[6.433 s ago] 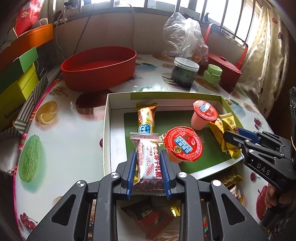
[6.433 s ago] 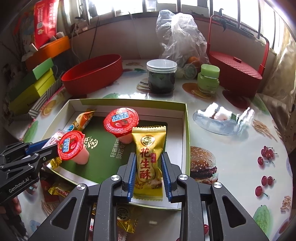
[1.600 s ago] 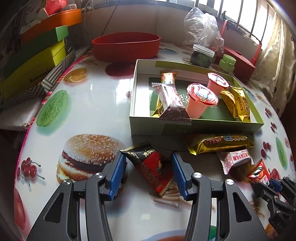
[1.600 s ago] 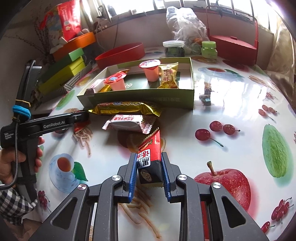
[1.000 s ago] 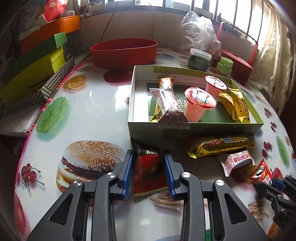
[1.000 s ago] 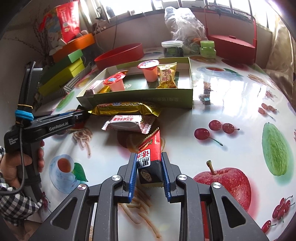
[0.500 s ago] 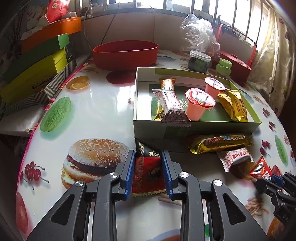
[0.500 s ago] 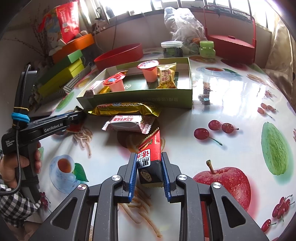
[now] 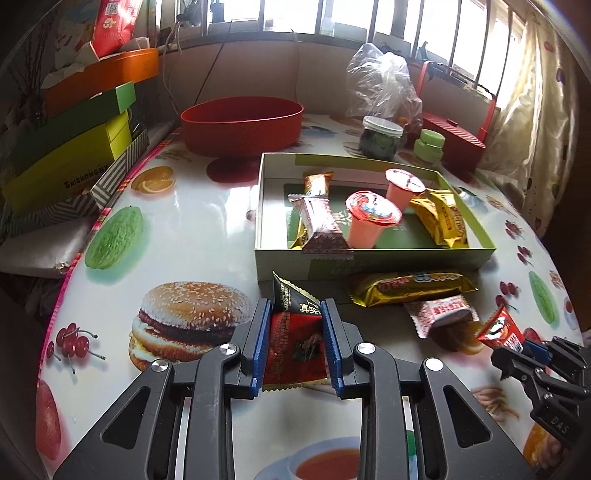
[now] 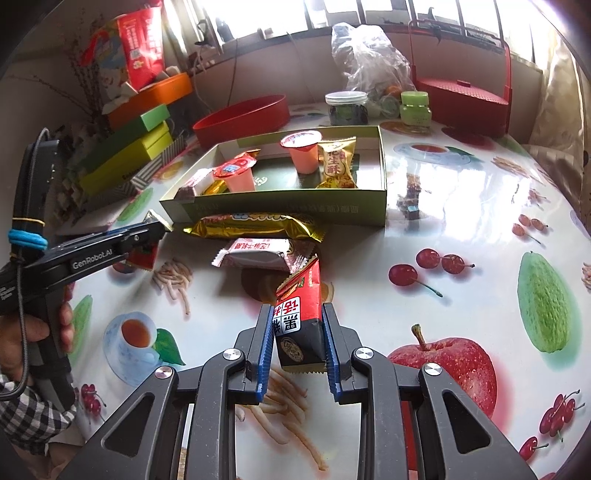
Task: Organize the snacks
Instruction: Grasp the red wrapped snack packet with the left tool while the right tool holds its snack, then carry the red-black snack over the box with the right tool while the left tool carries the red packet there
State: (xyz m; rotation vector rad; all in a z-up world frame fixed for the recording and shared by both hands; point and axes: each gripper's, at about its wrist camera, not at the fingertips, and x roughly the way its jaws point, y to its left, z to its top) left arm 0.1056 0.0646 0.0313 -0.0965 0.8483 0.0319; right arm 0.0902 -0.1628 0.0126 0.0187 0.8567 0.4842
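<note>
Glossy tablecloth [image 10: 461,206] beside box edge [image 10: 382,184]

The left gripper [image 9: 295,334] pointed steeply downward, its blue-padded fingers [image 9: 258,339] clamped on a dark red packet [image 9: 293,341]. The right gripper [image 10: 298,338], angled likewise, gripped a red-and-black packet [image 10: 300,317]. A hand [image 10: 27,339] in a checked sleeve [image 10: 22,417] held the left gripper's handle.

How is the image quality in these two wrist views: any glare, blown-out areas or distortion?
Left wrist view: windows blown out, glare patch on the table left of the green box, strong fisheye bending at the edges. Right wrist view: broad glare on the table right of the box, windows overexposed, dark corners; both held packets sharp.
</note>
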